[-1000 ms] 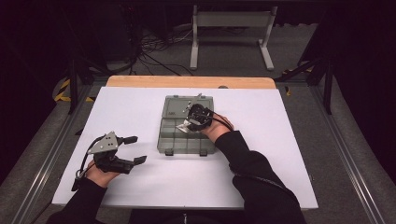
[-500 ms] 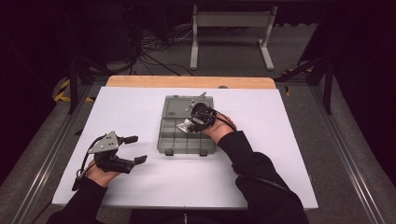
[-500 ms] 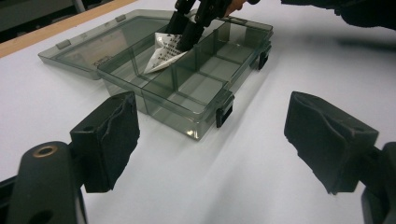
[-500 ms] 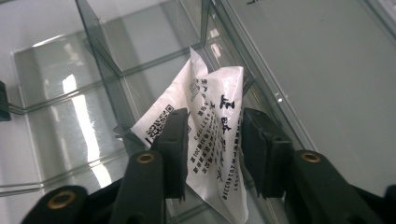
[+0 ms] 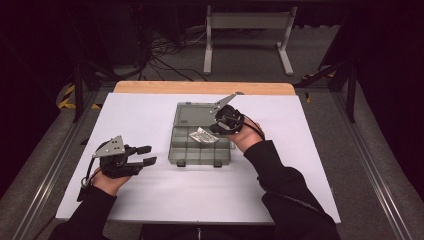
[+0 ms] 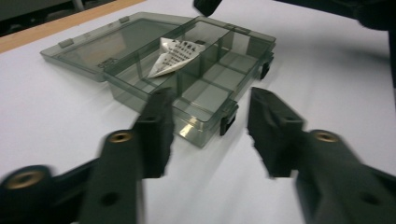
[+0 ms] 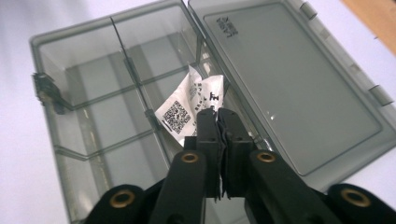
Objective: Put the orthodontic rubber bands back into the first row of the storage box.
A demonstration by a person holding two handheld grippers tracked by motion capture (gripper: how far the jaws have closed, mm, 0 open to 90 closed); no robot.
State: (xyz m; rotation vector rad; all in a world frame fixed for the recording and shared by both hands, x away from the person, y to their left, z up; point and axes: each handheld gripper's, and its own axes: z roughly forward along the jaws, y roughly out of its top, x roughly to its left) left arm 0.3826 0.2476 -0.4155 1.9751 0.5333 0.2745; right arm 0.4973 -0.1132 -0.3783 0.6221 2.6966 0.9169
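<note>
A grey see-through compartment box lies open mid-table, its lid flat behind it. A white printed packet leans in a rear compartment. My right gripper hovers just above it with jaws shut; the left gripper view shows its tip clear of the packet. Its jaws opened and then closed again, with nothing between them. My left gripper rests left of the box, open. Its jaws have just been closing, with nothing between them.
The white table top has bare room on all sides of the box. A wooden edge runs along the far side. Beyond it stand a metal frame and cables on the floor.
My right gripper has lifted up and back from the box, leaving the packet in the compartment. The left gripper's jaws stand narrower than before; that hand has stayed in place.
</note>
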